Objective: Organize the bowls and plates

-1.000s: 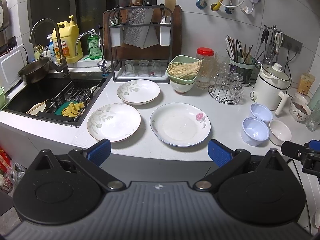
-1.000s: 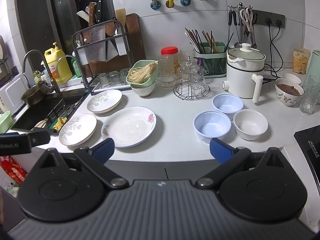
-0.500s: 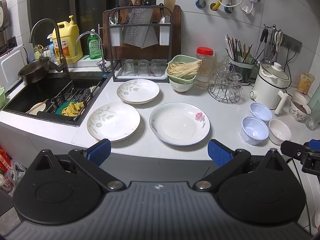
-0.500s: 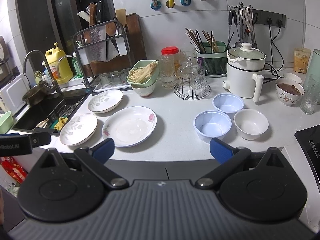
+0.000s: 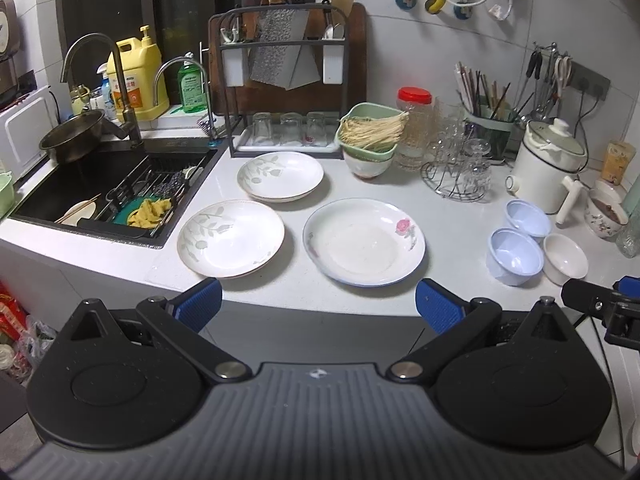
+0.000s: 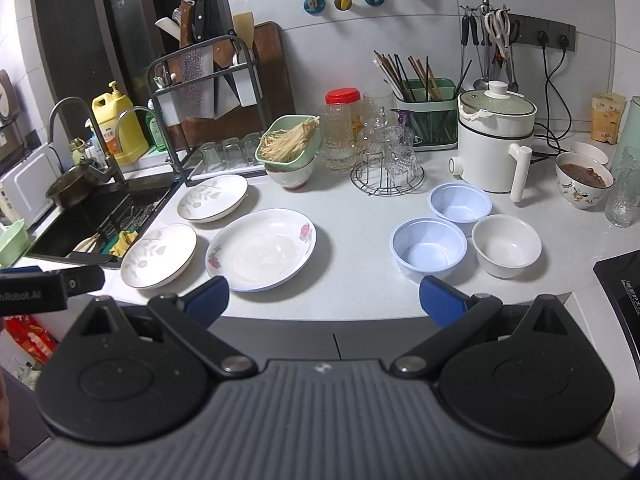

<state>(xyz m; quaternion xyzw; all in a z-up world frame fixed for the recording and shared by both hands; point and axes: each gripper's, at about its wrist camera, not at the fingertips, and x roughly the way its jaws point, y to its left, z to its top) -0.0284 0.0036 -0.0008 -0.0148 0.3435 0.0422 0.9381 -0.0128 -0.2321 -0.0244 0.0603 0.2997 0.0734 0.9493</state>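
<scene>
The white counter (image 5: pixel 280 292) fills the middle of both views, with the sink (image 5: pixel 108 196) at the left of the frame and a white electric pot (image 6: pixel 496 148) at upper right.

Nearest the centre lies the rose plate (image 5: pixel 364 242), the widest dish, just right of two leaf-patterned plates: the near leaf plate (image 5: pixel 231 238) at lower centre-left and the far leaf plate (image 5: pixel 280 176) above it, close to the glass rack. None of the three overlap. To the right of the frame sit three small bowls in a tight cluster: the near blue bowl (image 6: pixel 428 245), the far blue bowl (image 6: pixel 460 203) and the white bowl (image 6: pixel 506 245), rims almost or just touching.

The left hand-held gripper (image 5: pixel 318 300) hovers off the counter edge, fingers spread wide and grasping nothing; the right hand-held gripper (image 6: pixel 324 296) is likewise released, below the gap between plates and bowls.

Nothing appears stacked yet. The likely trouble: glazed plates lie flat, so a pinch on the rim could slip and drop the plate with a chip. Stacking the wide rose plate on a smaller leaf plate would leave it rocking. A reach into the bowl cluster could shove a neighbour toward the edge, and a high sweep might catch the glasses on the wire stand (image 6: pixel 387 178).
</scene>
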